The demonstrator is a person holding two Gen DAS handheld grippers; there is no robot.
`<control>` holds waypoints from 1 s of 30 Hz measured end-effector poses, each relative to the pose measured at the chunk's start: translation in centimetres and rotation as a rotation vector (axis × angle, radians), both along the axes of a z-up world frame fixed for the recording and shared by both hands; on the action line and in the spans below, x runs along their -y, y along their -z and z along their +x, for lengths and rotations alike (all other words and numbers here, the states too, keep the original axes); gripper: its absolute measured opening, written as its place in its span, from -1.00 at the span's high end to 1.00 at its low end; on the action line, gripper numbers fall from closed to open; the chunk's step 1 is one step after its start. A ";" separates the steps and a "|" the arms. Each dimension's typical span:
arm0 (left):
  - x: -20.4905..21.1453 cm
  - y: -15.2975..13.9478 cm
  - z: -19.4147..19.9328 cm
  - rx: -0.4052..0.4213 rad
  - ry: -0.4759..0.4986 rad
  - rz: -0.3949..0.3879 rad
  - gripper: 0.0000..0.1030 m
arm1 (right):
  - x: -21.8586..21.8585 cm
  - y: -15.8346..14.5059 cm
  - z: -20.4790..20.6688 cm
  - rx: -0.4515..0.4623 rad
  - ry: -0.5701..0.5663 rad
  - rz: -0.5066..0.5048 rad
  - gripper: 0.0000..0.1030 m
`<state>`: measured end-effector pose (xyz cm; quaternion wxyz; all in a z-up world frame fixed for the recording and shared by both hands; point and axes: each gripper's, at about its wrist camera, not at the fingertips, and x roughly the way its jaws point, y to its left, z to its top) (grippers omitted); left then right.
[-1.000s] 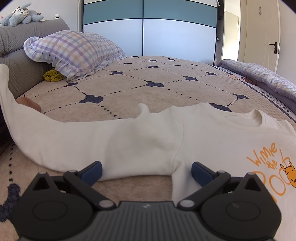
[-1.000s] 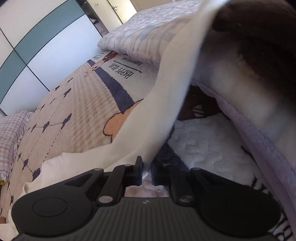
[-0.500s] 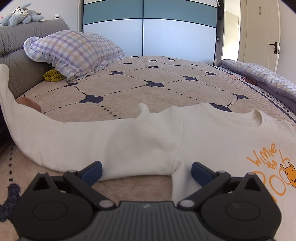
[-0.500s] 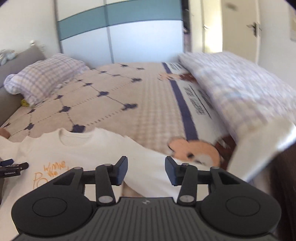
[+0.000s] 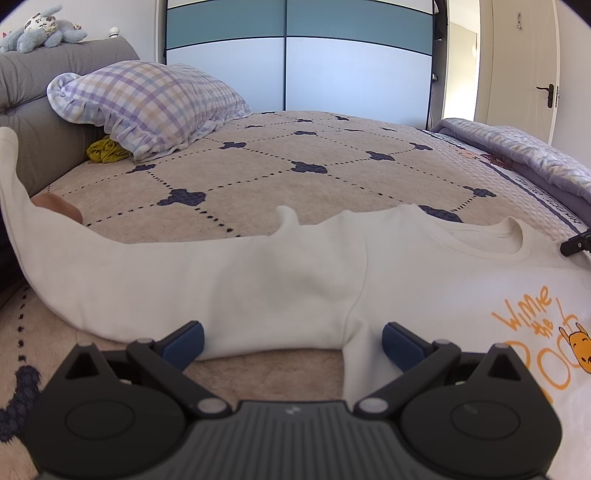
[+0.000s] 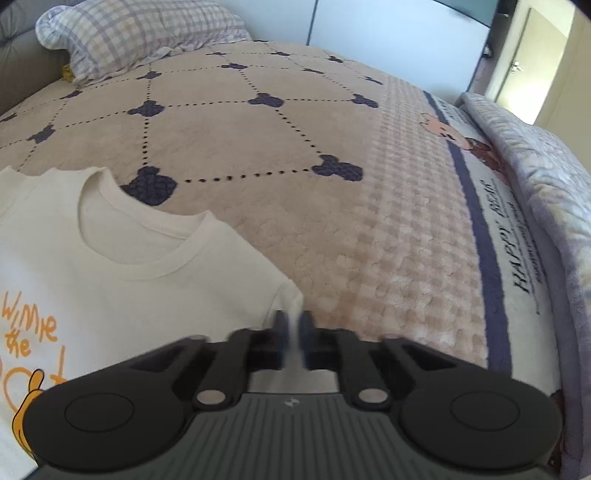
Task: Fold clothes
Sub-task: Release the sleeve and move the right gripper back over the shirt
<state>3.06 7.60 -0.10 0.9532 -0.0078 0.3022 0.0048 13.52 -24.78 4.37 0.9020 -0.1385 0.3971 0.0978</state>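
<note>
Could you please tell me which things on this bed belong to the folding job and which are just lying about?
Job:
- cream sweatshirt
- left tool, open
- right tool, shut on its shoulder

Lying about:
- checked pillow
- yellow cloth
- plush toy
- lilac quilt

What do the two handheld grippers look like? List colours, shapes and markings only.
The left gripper and the right gripper are built alike. Each has a dark grey ribbed body with a small pale logo at its middle, a round black housing on either side, and black angled link arms with silver pivot pins. The fingers end in blue pads. No cables or sleeves show.
</note>
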 end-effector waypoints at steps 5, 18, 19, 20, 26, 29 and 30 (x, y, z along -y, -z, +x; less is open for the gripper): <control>0.0 0.0 0.0 0.000 0.000 0.000 -1.00 | 0.0 -0.5 0.0 0.051 0.011 -0.028 0.90; 0.1 0.0 0.0 0.000 0.000 0.000 -1.00 | -3.1 2.4 1.8 0.203 0.208 -0.275 0.79; 0.1 0.0 0.0 0.000 0.000 0.000 -1.00 | -2.8 1.7 1.5 0.243 0.248 -0.251 0.78; 0.0 0.0 0.0 0.000 0.000 0.001 -1.00 | -2.5 0.9 1.1 0.275 0.268 -0.220 0.78; 0.0 0.0 0.0 0.000 0.000 0.000 -1.00 | -1.4 -0.3 -0.8 0.287 0.263 -0.183 0.66; 0.0 0.0 0.0 0.000 0.000 0.000 -1.00 | -0.1 -0.5 -2.2 0.279 0.275 -0.120 0.62; 0.0 0.0 0.0 0.000 0.000 0.000 -1.00 | 0.3 -0.6 -2.6 0.277 0.283 -0.097 0.61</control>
